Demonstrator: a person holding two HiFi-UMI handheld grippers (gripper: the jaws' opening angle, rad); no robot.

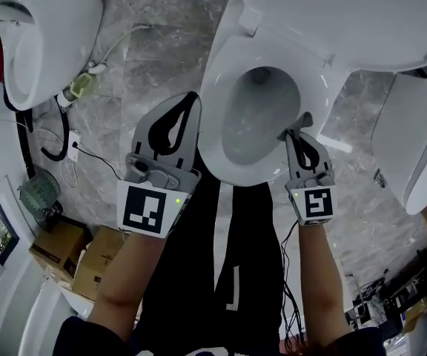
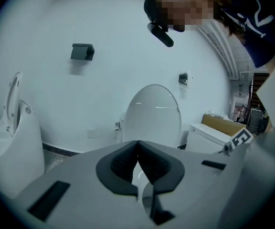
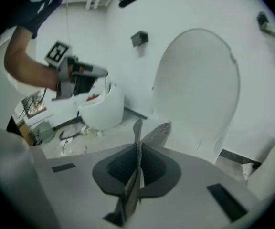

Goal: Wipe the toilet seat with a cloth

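So, head view: grey marble floor [image 1: 154, 50] fills the bkgd, main toilet [image 1: 236, 165] center frame w/ lid [image 1: 347, 13] up and back. Toilet seat [image 1: 212, 113] is down on the bowl, white and bare, opening toward the person. 2nd toilet [image 1: 43, 28] sits top left, well apart from the main one; cardboard boxes [image 1: 87, 254] are on the floor lower left, loose cables [image 1: 73, 150] between those two. Left gripper [image 1: 193, 99] is just beside the seat's left outer edge, over the floor. In the left gripper view its fingers [image 2: 121, 168] meet at the tips w/ nothing between them, pointing at the raised lid. Right gripper [image 1: 302, 121] is at the seat's right front, tips over the inner rim; can't tell if it touches. Right gripper view: fingers [image 3: 113, 168] are closed onto a thin grey mesh cloth [image 3: 152, 135], pinched edge-on, a short folded flap sticking out past the tips. From the head view the cloth shows only as a small grey scrap at those tips.
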